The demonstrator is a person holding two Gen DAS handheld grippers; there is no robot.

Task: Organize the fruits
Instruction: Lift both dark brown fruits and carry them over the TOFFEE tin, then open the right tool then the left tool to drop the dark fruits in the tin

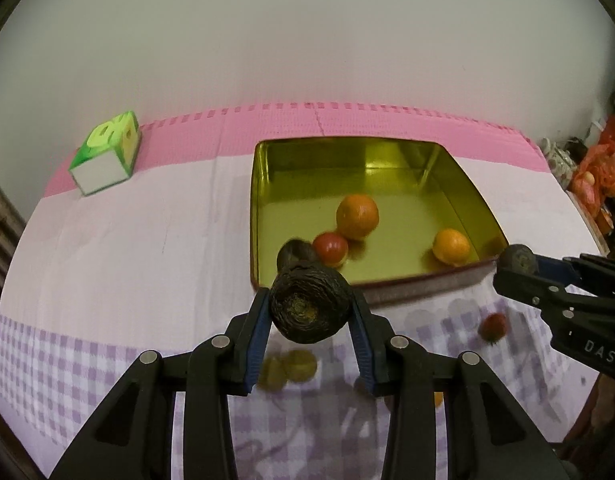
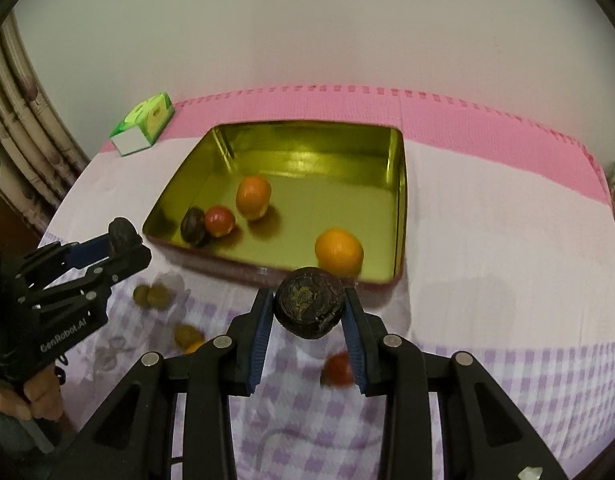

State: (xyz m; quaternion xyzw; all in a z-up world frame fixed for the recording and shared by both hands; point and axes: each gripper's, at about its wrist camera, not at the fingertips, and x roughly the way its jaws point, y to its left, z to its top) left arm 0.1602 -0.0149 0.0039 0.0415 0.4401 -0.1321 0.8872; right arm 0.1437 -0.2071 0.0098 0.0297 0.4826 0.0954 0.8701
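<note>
My left gripper (image 1: 310,312) is shut on a dark wrinkled fruit (image 1: 309,306), held above the cloth just before the near edge of the gold tin (image 1: 263,148). My right gripper (image 2: 309,308) is shut on another dark wrinkled fruit (image 2: 309,306), also near the tin's (image 2: 399,160) front edge. Inside the tin lie two oranges (image 1: 357,216) (image 1: 451,247), a red fruit (image 1: 330,249) and a dark fruit (image 1: 293,252). On the cloth lie a red fruit (image 2: 338,368), yellow-green fruits (image 2: 153,296) and an orange piece (image 2: 193,346). The left gripper shows in the right wrist view (image 2: 121,236).
A green and white carton (image 1: 107,152) stands at the back left on the pink mat (image 1: 227,128). The table has a white and purple checked cloth (image 2: 507,280). A white wall is behind. Red bags (image 1: 599,172) sit off the right edge.
</note>
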